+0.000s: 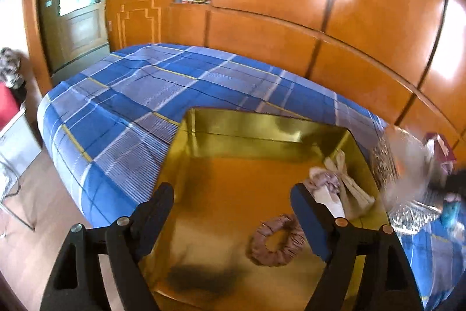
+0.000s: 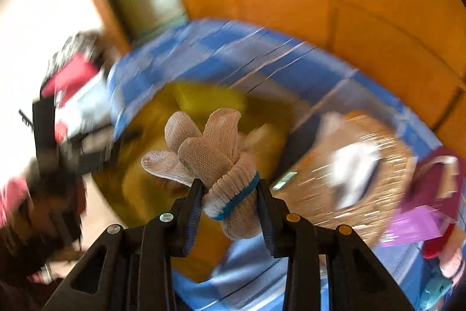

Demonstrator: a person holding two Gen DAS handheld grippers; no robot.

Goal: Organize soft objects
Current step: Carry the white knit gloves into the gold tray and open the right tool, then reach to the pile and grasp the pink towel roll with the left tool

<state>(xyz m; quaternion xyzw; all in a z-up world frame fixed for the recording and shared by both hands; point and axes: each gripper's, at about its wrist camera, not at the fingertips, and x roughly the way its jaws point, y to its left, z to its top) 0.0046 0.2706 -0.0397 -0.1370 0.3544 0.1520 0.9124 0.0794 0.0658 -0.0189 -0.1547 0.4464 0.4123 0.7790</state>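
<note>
Right gripper (image 2: 228, 194) clamps a knitted work glove (image 2: 209, 153) by its blue-banded cuff; left gripper (image 1: 233, 212) hangs empty, jaws wide apart, over the gold tray (image 1: 262, 136).

Landmark, the gold tray: the glove's fingers splay forward from the right tongs, above the tray's blurred near side. Inside the tray a mauve scrunchie (image 1: 276, 241) lies just beside the left gripper's right finger (image 1: 308, 223), with a cream cloth bundle (image 1: 346, 182) farther in, toward the tray's right wall. Under the tray spreads the blue plaid bedspread (image 1: 131, 95); right of the tray sits a woven basket (image 2: 349, 165), and beyond it stand orange wooden cabinets (image 1: 320, 5).
</note>
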